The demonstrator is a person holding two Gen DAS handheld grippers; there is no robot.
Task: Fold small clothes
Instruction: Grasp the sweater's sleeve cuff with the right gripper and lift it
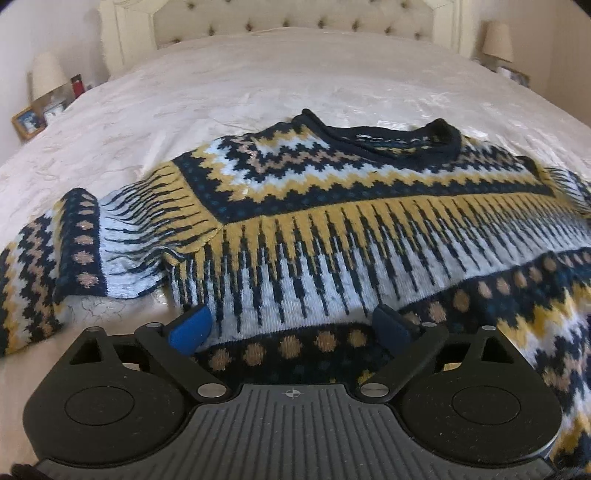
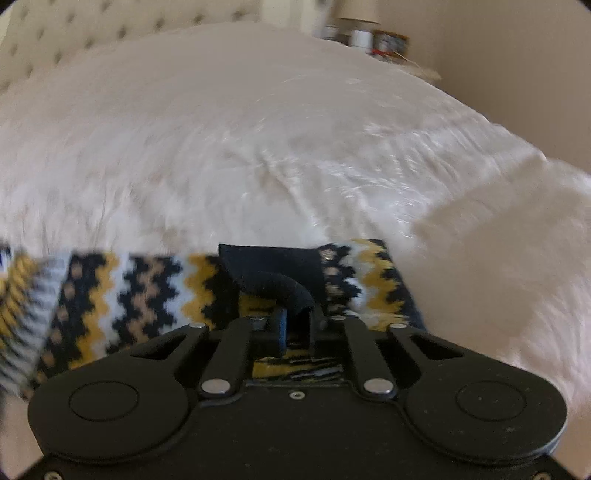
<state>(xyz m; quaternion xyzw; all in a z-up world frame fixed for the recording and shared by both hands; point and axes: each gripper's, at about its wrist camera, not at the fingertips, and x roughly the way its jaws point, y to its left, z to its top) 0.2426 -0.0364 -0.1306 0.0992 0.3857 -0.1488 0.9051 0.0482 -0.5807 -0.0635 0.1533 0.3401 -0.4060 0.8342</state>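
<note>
A patterned knit sweater [image 1: 332,206] in navy, mustard, tan and pale blue lies spread across the cream bed [image 1: 221,92], its dark neckline [image 1: 424,140] toward the tufted headboard [image 1: 295,18]. One sleeve [image 1: 74,251] trails off to the left in the left wrist view, and the near hem is folded up over the body.

The left tool [image 1: 291,325] hangs low over that near edge with its blue-padded jaws wide apart — nothing pinched, the fabric lying just beyond and below them. The right tool [image 2: 293,325] is closed on a sweater cuff [image 2: 277,284], whose dark rolled edge bunches up between its pads; this view is blurred.

Lamps [image 1: 46,74] and a framed photo [image 1: 27,122] stand on the nightstands beside the bed.
</note>
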